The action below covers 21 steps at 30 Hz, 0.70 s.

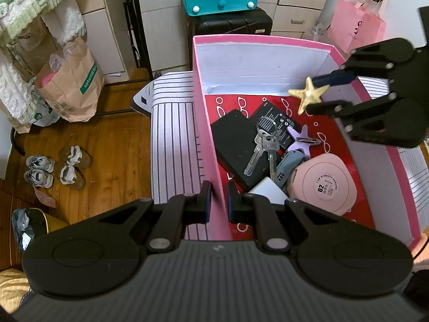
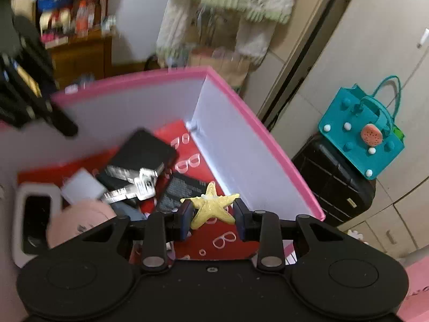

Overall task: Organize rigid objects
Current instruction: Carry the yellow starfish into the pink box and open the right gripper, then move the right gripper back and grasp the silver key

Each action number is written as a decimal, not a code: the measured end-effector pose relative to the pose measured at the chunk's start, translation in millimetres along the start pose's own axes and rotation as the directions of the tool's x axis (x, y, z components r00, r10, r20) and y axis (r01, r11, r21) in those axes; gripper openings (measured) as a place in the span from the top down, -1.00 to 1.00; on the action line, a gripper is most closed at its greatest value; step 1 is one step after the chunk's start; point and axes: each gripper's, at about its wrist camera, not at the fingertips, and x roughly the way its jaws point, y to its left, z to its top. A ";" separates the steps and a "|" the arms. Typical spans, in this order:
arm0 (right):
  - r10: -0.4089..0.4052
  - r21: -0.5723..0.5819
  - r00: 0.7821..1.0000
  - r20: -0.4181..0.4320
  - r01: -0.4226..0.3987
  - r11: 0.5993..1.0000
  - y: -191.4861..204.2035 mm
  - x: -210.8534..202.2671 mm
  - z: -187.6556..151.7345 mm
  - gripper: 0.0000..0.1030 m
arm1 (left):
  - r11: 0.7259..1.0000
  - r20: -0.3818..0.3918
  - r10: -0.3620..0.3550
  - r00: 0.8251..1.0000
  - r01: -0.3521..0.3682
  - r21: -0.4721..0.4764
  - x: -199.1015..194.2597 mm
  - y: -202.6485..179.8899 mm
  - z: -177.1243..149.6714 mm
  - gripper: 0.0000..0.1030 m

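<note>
My left tool (image 1: 218, 201) pinches the pink cardboard box's wall (image 1: 211, 145); my right tool (image 2: 213, 214) grips a yellow plastic starfish (image 2: 211, 205) above it — next, probably a lower-and-release among the keys (image 1: 261, 150).

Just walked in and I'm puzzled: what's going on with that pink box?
A person is sorting small items into the pink box. The left hand-held gripper is clamped on the box's near wall. The right hand-held gripper holds a yellow starfish above the box, which already holds keys, a pink round case and other items.
</note>
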 end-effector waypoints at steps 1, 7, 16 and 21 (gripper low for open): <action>-0.002 -0.014 1.000 -0.011 0.002 1.000 1.7 3.0 -0.4 0.27 | 1.000 0.002 -0.001 1.000 0.001 -0.001 -0.2 0.2 -0.5 0.79; -0.033 -0.030 0.999 -0.029 0.033 0.999 4.9 4.1 -7.0 0.25 | 1.000 0.005 -0.004 1.000 0.004 -0.005 -0.6 0.8 -0.8 0.79; -0.048 0.234 0.974 0.219 -0.005 0.972 -23.4 -71.5 -36.7 0.04 | 1.000 0.011 -0.008 1.000 0.008 -0.010 -1.2 1.3 -1.1 0.79; -0.082 0.379 0.952 0.295 -0.038 0.925 -42.0 -92.1 -74.1 -0.16 | 1.000 0.015 -0.011 1.000 0.011 -0.018 -1.0 2.4 -1.4 0.78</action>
